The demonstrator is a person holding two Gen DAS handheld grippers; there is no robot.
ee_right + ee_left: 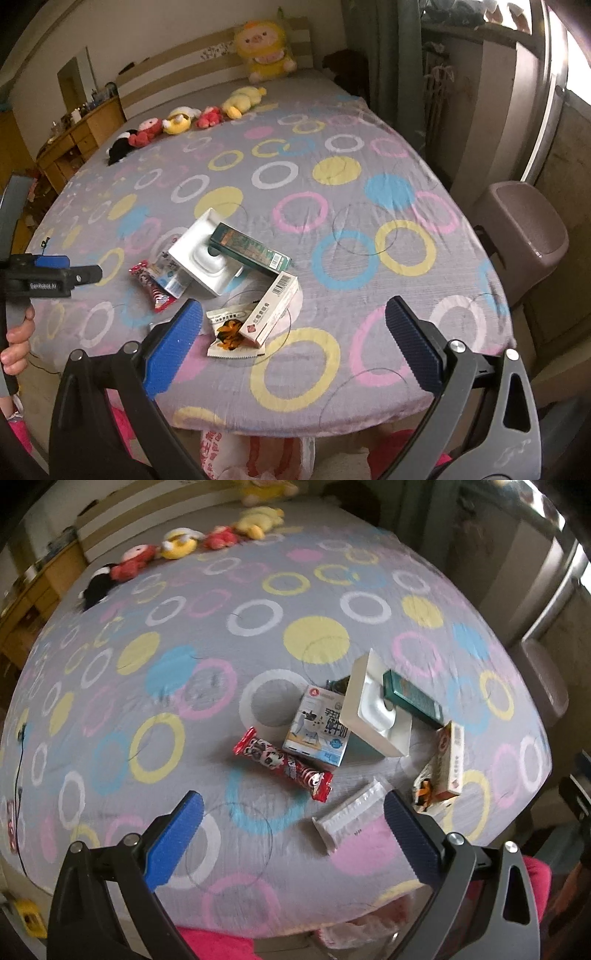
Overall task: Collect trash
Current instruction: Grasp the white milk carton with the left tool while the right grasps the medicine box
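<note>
the left wrist view is smeared by motion, so print on the packets is hard to read, and the far edge of the bed [369, 258] with its grey sheet of coloured rings curves away in the fisheye. in the right wrist view the left gripper [62, 273] shows only in side profile at the frame's left edge, with part of a hand [16, 343] below it cut off; in its own view the left gripper [293, 834] is spread wide, holding nothing, above the near part of the bed. the trash lies in a loose heap near the bed's foot. from the left: a red snack wrapper [282, 764] lies flat, touching a blue and white milk carton [317, 727] that is partly hidden under a white moulded tray [376, 709]. a dark green box [412, 698] leans across the tray. a clear plastic sleeve [351, 816] lies just beside the left gripper's right finger; in the right wrist view it is almost wholly hidden behind a finger. further right, a white and red medicine box [269, 310] rests on a torn sachet [229, 332] with orange print. the right gripper [293, 350] is also spread wide and empty, hovering near the box and sachet. a plastic bag [255, 454] shows below the bed edge, cut off by the frame. a row of plush toys [184, 122] sits well apart at the head.
</note>
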